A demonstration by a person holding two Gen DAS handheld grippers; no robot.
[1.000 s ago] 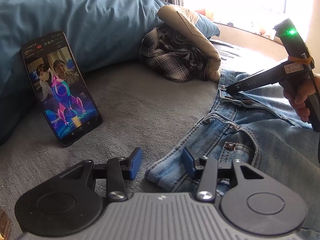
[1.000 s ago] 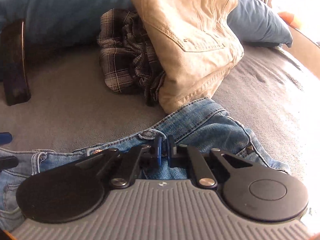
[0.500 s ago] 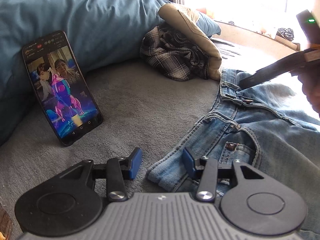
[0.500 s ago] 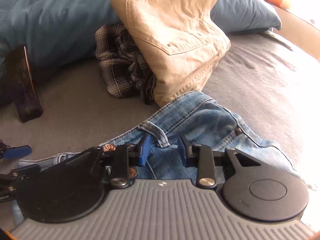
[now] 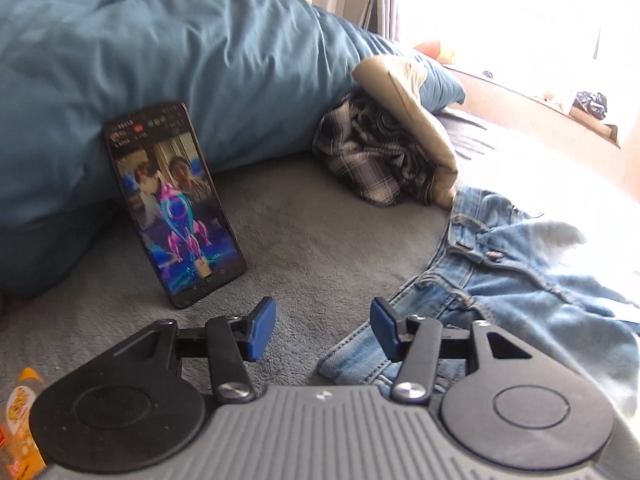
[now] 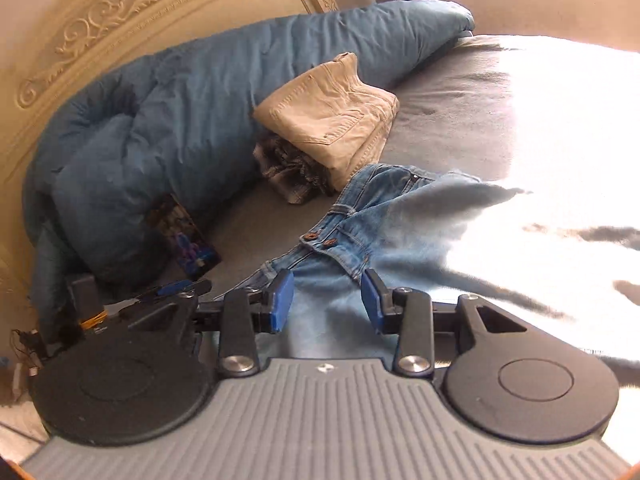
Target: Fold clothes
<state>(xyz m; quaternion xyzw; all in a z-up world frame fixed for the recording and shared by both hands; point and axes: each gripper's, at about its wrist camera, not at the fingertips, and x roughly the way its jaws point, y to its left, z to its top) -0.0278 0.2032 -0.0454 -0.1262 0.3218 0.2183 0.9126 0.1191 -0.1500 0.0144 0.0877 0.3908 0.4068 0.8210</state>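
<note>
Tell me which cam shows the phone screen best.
Left wrist. The phone faces that camera, propped against the blue duvet, screen lit and whole. Right wrist sees it only small, at a slant, dim, below the duvet.

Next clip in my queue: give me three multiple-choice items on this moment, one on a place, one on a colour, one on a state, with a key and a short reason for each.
1. Where does the phone stand?
A. Flat on the jeans
B. Propped against the blue duvet
C. On the window ledge

2. What colour are the folded trousers that lie on the plaid garment?
A. Beige
B. Black
C. Red

3. How do the two grippers stand?
A. Both shut on denim
B. Left shut, right open
C. Both open, holding nothing

Key
1: B, the phone leans upright on the grey bed cover with its back on the blue duvet.
2: A, the right wrist view shows a beige pocket and seams.
3: C, the left gripper and the right gripper both show a wide gap, with the jeans lying loose under them.
</note>
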